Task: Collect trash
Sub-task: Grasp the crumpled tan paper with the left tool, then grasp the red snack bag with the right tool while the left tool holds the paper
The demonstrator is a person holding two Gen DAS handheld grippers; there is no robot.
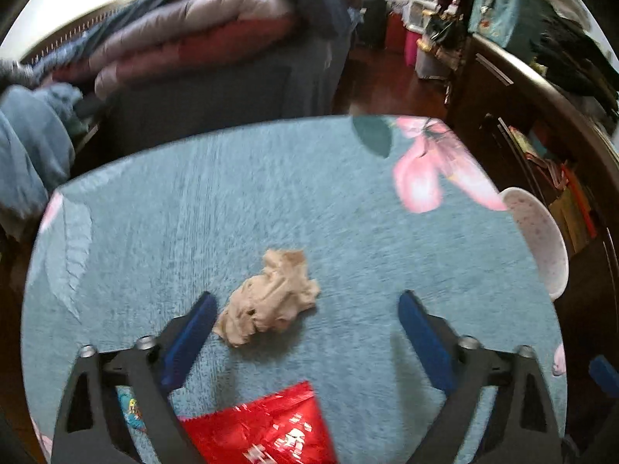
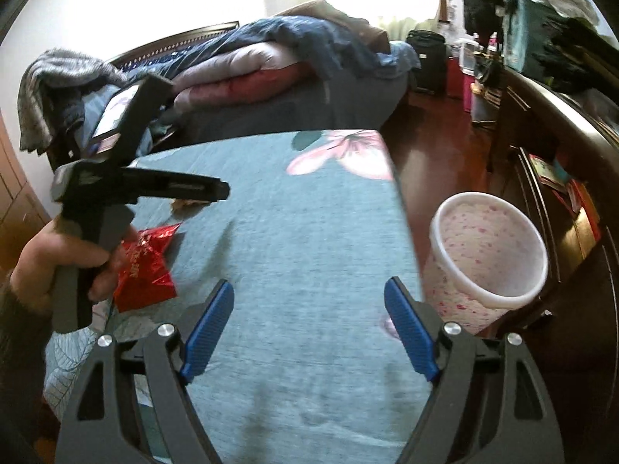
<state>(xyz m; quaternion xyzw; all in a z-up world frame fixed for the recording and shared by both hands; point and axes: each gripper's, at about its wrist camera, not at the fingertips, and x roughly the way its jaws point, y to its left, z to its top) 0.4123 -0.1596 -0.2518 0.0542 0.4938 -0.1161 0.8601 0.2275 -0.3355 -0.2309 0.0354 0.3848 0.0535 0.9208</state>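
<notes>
A crumpled beige paper wad (image 1: 271, 297) lies on the blue floral cloth (image 1: 271, 193). My left gripper (image 1: 307, 299) is open just above the cloth, the wad between its fingers, nearer the left one. A red foil wrapper (image 1: 267, 425) lies just behind the wad, under the gripper; it also shows in the right wrist view (image 2: 145, 266). My right gripper (image 2: 309, 286) is open and empty over the cloth's right part. A white bin with pink specks (image 2: 487, 247) stands on the floor right of the cloth edge; its rim shows in the left wrist view (image 1: 541, 239).
A bed piled with quilts and clothes (image 2: 271, 65) stands behind the cloth-covered surface. A dark wooden cabinet (image 2: 561, 154) with clutter on top runs along the right. Red-brown floor (image 2: 437, 143) lies between them. The left gripper's body and the hand holding it (image 2: 96, 208) fill the left side.
</notes>
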